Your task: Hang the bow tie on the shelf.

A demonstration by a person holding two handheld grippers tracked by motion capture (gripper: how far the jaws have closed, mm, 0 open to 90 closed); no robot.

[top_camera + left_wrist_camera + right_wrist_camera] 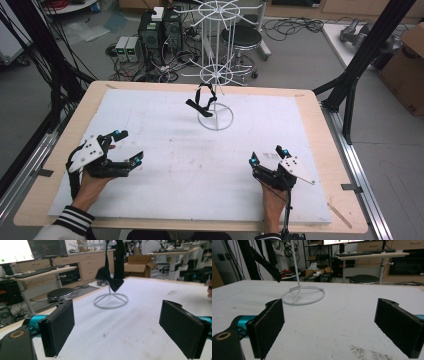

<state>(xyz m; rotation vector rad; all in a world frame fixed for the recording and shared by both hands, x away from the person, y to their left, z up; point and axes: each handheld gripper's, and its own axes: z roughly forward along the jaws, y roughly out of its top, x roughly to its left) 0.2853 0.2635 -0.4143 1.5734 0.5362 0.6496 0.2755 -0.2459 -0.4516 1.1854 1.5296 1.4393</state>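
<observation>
A white wire rack (216, 75) with a ring base (215, 119) stands at the far middle of the white mat (190, 155). A black bow tie (201, 102) hangs by its strap from the rack's lower spokes, clear of the mat. It also hangs above the base in the left gripper view, bow tie (110, 277), and at the upper left of the right gripper view, bow tie (268, 265). My left gripper (129, 147) rests open at the mat's left. My right gripper (267, 156) rests open at the mat's right. Nothing lies between either pair of jaws.
The mat covers a wooden table (310, 100). Beyond the far edge stand a black stool (242, 37), computer boxes (160, 30) and floor cables. A black frame post (360, 60) rises at the right, with a cardboard box (407, 65) past it.
</observation>
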